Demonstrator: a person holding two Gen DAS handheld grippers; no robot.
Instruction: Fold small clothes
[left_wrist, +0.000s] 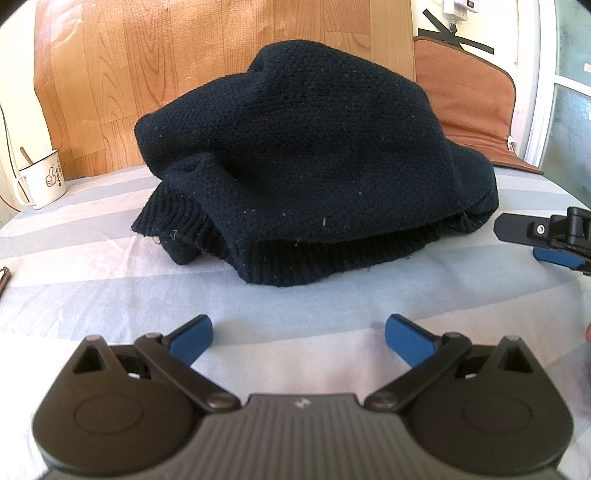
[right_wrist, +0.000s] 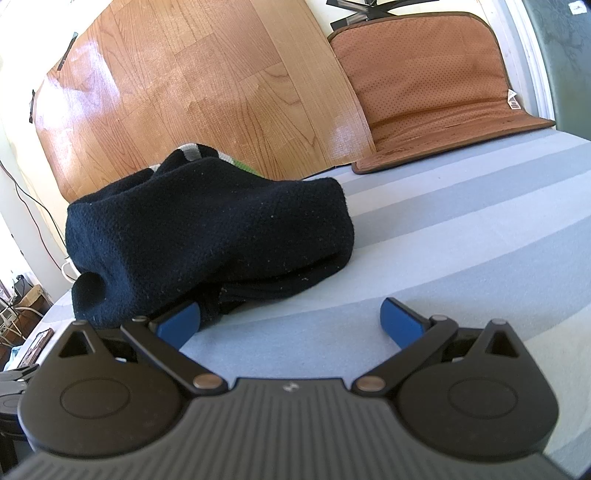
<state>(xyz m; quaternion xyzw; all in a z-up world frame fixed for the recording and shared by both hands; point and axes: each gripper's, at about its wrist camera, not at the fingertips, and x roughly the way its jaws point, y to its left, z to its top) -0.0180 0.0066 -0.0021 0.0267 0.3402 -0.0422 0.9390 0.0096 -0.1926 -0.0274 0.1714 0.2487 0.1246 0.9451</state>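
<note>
A dark navy knitted garment (left_wrist: 303, 162) lies bunched in a heap on the striped bed sheet (left_wrist: 110, 266), ribbed hems toward me. My left gripper (left_wrist: 298, 332) hovers open a short way in front of it, blue pads wide apart and empty. At the right edge of the left wrist view, the right gripper's fingers (left_wrist: 546, 236) reach toward the heap's right side. In the right wrist view the same garment (right_wrist: 207, 236) sits to the left, and my right gripper (right_wrist: 290, 317) is open, its left pad close to the garment's lower edge. A grey and green strip shows behind the heap.
A white enamel mug (left_wrist: 40, 177) with a spoon stands at the far left. A wood-grain board (right_wrist: 192, 85) leans against the wall behind the heap. A brown padded mat (right_wrist: 436, 96) lies at the back right. Bare sheet stretches right of the garment.
</note>
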